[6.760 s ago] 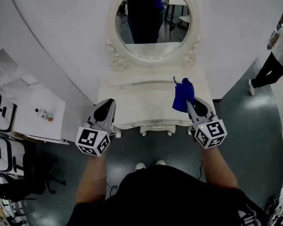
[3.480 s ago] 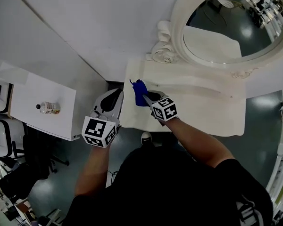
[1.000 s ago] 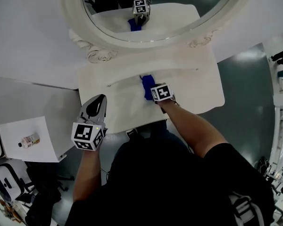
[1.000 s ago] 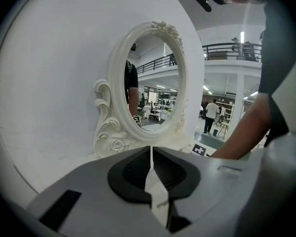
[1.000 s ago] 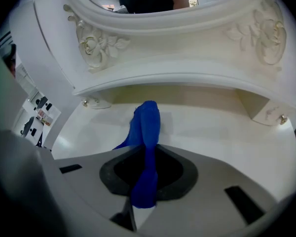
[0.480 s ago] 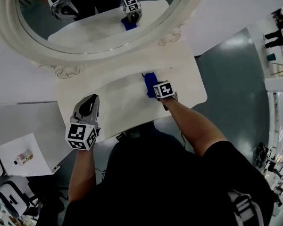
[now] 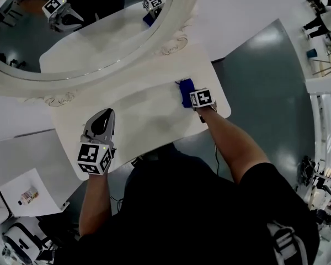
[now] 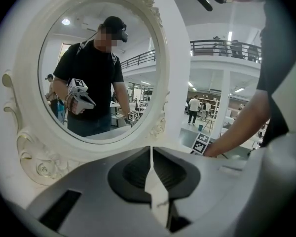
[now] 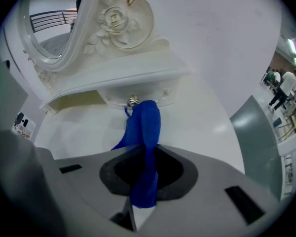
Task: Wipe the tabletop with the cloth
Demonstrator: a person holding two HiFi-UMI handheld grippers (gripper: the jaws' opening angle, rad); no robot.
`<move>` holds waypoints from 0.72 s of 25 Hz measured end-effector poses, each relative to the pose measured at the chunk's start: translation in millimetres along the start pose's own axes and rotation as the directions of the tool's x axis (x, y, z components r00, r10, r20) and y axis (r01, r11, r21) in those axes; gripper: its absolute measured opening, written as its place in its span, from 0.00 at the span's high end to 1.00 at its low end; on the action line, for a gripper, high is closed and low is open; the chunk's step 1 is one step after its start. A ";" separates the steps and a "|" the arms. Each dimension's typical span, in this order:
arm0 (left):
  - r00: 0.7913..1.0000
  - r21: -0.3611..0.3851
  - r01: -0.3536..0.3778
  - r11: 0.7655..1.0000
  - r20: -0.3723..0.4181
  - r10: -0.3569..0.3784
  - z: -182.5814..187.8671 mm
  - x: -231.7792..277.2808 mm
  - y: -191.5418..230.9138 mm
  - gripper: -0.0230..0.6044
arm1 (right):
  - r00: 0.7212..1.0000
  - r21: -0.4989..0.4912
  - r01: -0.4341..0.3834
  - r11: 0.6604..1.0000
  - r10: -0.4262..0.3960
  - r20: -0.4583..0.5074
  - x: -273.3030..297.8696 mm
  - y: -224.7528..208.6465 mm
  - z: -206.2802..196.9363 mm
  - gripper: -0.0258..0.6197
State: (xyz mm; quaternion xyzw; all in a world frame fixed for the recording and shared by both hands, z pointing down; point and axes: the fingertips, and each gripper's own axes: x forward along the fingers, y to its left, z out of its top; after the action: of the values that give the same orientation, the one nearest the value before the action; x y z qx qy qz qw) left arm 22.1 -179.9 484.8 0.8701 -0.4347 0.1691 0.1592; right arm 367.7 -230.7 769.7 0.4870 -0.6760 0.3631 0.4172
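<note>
Head view
- Tabletop [image 7: 138, 112]: white, with a curved edge, running at a slant below a round mirror [image 7: 83, 26] in a carved white frame.
- Cloth [image 7: 185, 87]: blue and bunched, lying on the tabletop near its right end, close to the back.
- Right gripper [image 7: 191, 95]: low over the tabletop at the cloth, with its marker cube [image 7: 201, 98] just behind the blue bunch.
- Left gripper [image 7: 103, 115]: above the left part of the tabletop, well apart from the cloth.
- Side table [image 7: 22, 195]: white, at lower left, with a small bottle [image 7: 28, 194] lying on it.
- Floor [image 7: 265, 65]: grey-green, to the right of the tabletop.

Left gripper view
- Left gripper [image 8: 151, 169]: its jaws meet along a thin seam, with nothing between them.
- Mirror [image 8: 96, 78]: straight ahead, showing a person in a dark shirt who holds a gripper.
- Forearm [image 8: 237, 135]: reaches in from the right, down toward the marker cube [image 8: 201, 143].

Right gripper view
- Right gripper [image 9: 145, 184]: its jaws are closed tight on the cloth [image 9: 144, 130], which runs up out of them as a narrow blue fold.
- Cloth's far end: rests on the tabletop [image 9: 202, 117] just in front of a small metal knob [image 9: 133, 101] under a low shelf [image 9: 118, 80].
- Frame [image 9: 119, 16]: carved scrollwork above the shelf.
- Floor [image 9: 256, 137]: grey-green, past the tabletop's right edge.
</note>
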 end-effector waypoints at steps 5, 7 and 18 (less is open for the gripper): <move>1.000 0.002 0.012 1.000 -0.014 -0.012 2.2 17.2 -12.6 0.92 | 0.999 0.027 0.043 0.999 -0.043 -0.002 -9.7 -51.0 -4.5 0.89; 1.000 0.001 0.014 1.000 -0.019 -0.014 2.7 23.1 -16.6 0.92 | 0.998 0.029 0.062 0.998 -0.062 -0.007 -12.7 -69.3 -5.9 0.89; 1.000 -0.002 -0.016 1.000 -0.025 0.016 5.4 29.2 -23.7 0.92 | 0.991 -0.030 0.135 0.990 -0.136 -0.021 -19.7 -121.4 -7.5 0.89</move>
State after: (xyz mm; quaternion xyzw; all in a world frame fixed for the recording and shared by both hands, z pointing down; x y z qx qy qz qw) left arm 58.6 -189.1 489.5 0.8643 -0.4399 0.1807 0.1640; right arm 489.5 -248.8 764.8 0.5216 -0.6416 0.3299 0.4554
